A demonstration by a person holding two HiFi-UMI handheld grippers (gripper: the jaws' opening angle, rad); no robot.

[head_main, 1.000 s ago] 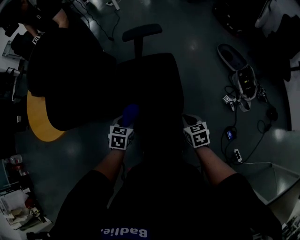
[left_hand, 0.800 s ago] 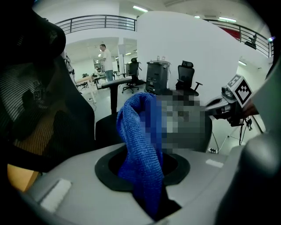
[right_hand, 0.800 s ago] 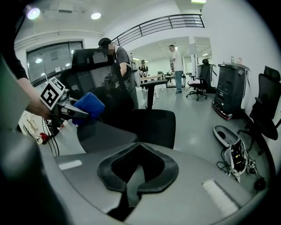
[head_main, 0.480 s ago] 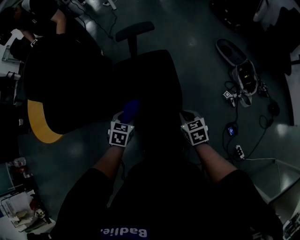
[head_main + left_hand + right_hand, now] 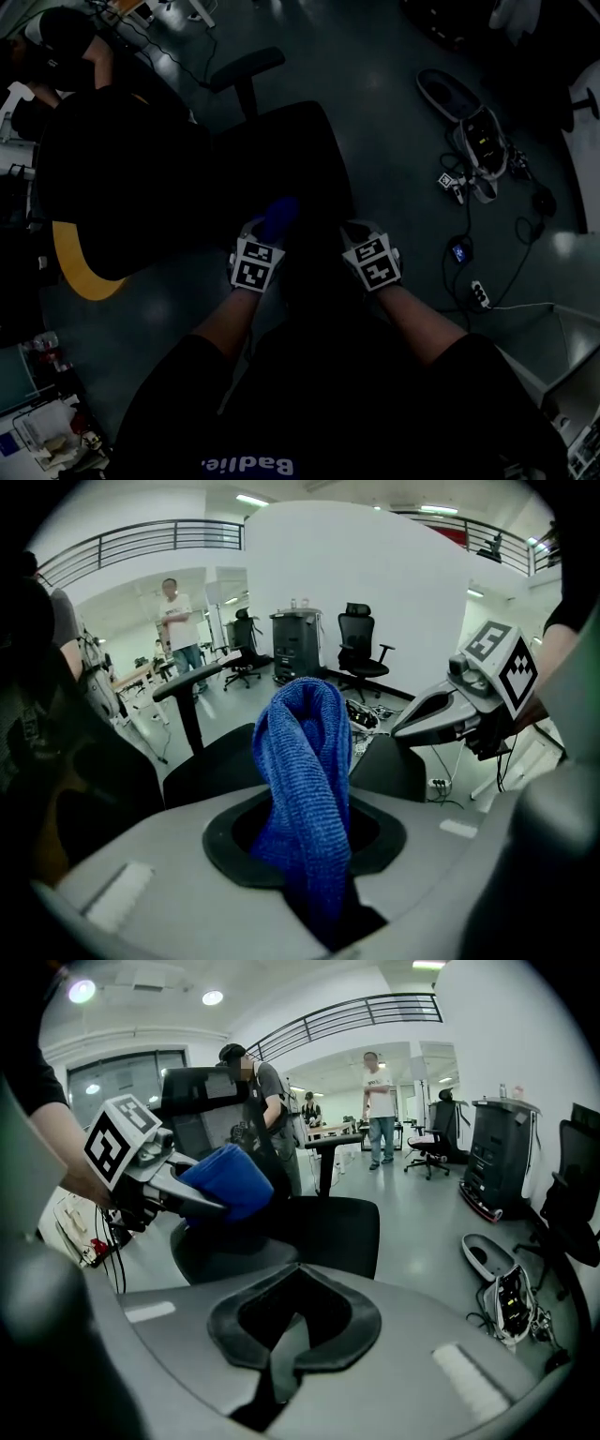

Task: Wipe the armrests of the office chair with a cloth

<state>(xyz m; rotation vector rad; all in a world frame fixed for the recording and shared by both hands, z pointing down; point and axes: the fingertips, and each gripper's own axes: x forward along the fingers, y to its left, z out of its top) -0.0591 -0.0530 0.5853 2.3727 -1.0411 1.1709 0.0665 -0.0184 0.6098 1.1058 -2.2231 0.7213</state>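
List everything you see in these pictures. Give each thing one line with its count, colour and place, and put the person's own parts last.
chair: one, black, in front of the person
armrest: one seen, black, chair's far left
cloth: one, blue, in the left gripper
table: one, yellow, left of the chair
case: one, grey, open on the floor, right
power strip: one, white, floor, right
bystanders: two, one in white and one in dark, beyond the chair
left gripper: one, grey, shut on the cloth
right gripper: one, grey, shut, empty

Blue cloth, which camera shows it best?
The left gripper view: the blue cloth fills the centre, knit visible, clamped in the left tool. The right gripper view shows a bunch; the head view only a dim patch.
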